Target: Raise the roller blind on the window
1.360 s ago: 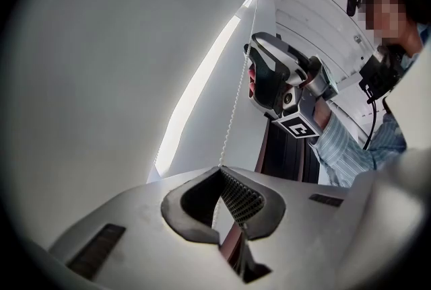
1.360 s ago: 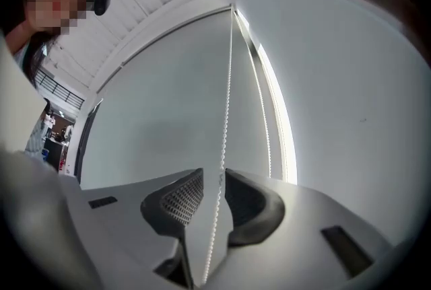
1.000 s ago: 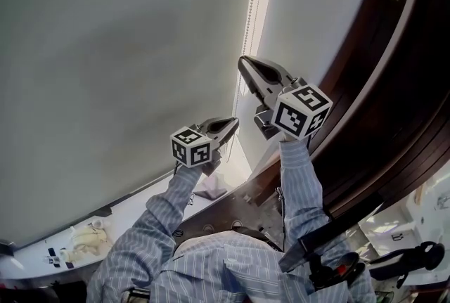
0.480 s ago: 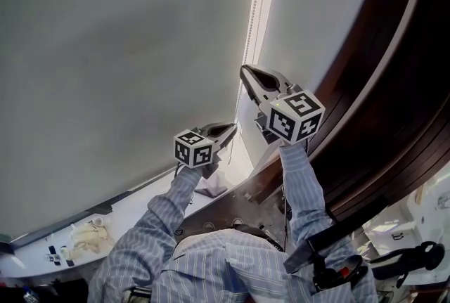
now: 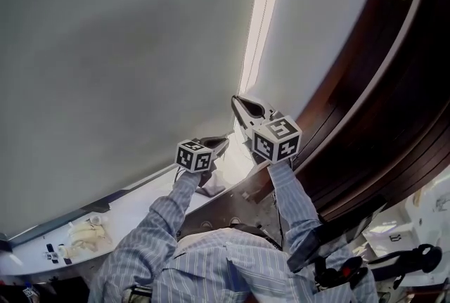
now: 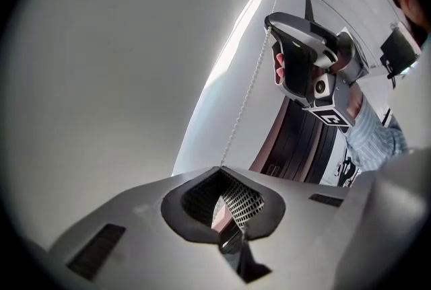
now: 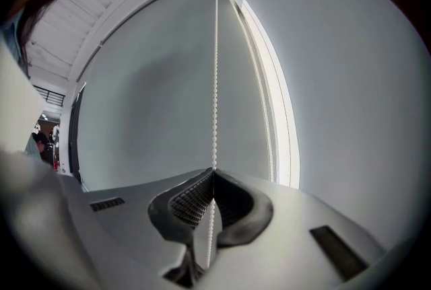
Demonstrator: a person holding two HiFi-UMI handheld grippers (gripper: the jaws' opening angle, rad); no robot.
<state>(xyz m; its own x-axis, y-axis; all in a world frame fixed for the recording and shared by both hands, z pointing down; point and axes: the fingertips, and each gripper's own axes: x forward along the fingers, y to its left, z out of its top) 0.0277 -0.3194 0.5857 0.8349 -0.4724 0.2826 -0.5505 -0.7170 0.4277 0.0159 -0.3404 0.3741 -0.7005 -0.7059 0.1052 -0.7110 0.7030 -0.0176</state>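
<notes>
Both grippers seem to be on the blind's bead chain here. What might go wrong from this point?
1. The left gripper and right gripper are both shut on the thin bead chain. The left seems to pinch it only at the jaw tips, so beads may slip out under a pull.
2. The left gripper view shows both on one strand, right above left. Uneven pulls could slacken or overstrain the stretch between them, jerking the roller blind.

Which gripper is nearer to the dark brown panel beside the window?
Right. The right gripper holds the bead chain just next to the dark brown panel; the left gripper holds the chain lower, farther from it, toward the blind.
</notes>
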